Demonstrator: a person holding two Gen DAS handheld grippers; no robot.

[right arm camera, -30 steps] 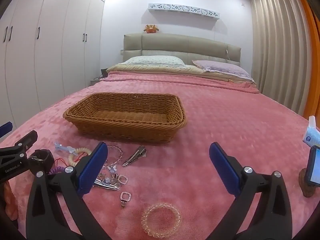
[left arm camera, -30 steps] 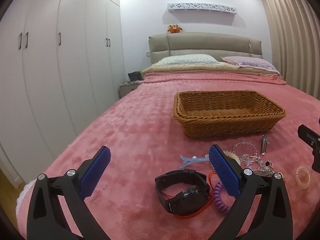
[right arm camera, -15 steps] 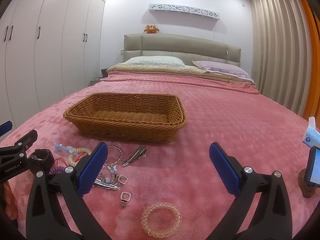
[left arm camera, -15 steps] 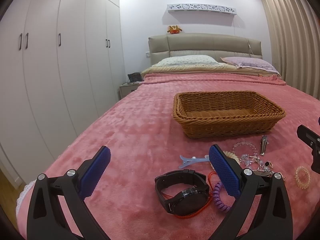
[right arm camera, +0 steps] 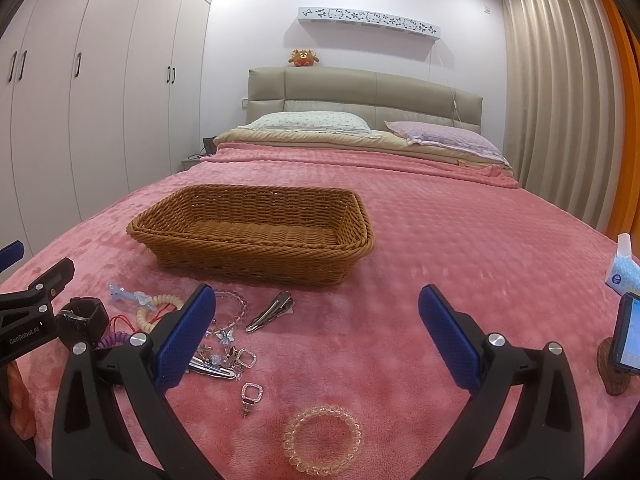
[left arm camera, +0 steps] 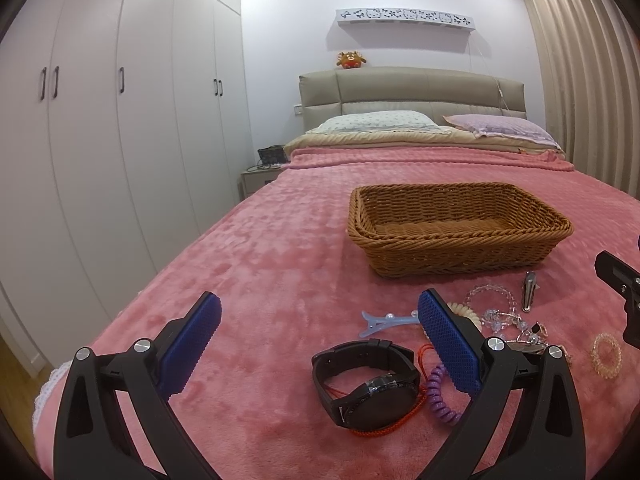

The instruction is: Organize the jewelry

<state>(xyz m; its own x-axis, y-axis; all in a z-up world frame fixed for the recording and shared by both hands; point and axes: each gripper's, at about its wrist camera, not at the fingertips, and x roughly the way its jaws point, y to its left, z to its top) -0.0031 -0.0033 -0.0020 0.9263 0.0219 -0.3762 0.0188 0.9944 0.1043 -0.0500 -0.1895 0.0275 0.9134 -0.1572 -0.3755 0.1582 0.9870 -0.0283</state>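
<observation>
A brown wicker basket (left arm camera: pixel 456 228) (right arm camera: pixel 256 236) stands empty on the pink blanket. In front of it lie a black watch (left arm camera: pixel 368 384), a purple coil tie (left arm camera: pixel 440 396), a blue hair clip (left arm camera: pixel 386 320), a clear bead bracelet (left arm camera: pixel 490 296), a metal clip (right arm camera: pixel 270 312), a square earring (right arm camera: pixel 252 394) and a clear coil ring (right arm camera: pixel 322 436). My left gripper (left arm camera: pixel 320 340) is open just above the watch. My right gripper (right arm camera: pixel 316 332) is open above the coil ring, to the right of the pile.
A phone on a wooden stand (right arm camera: pixel 624 340) and a tissue pack (right arm camera: pixel 622 272) sit at the right edge of the bed. Pillows (left arm camera: pixel 376 122) and the headboard are far behind. Wardrobes (left arm camera: pixel 100 140) line the left wall.
</observation>
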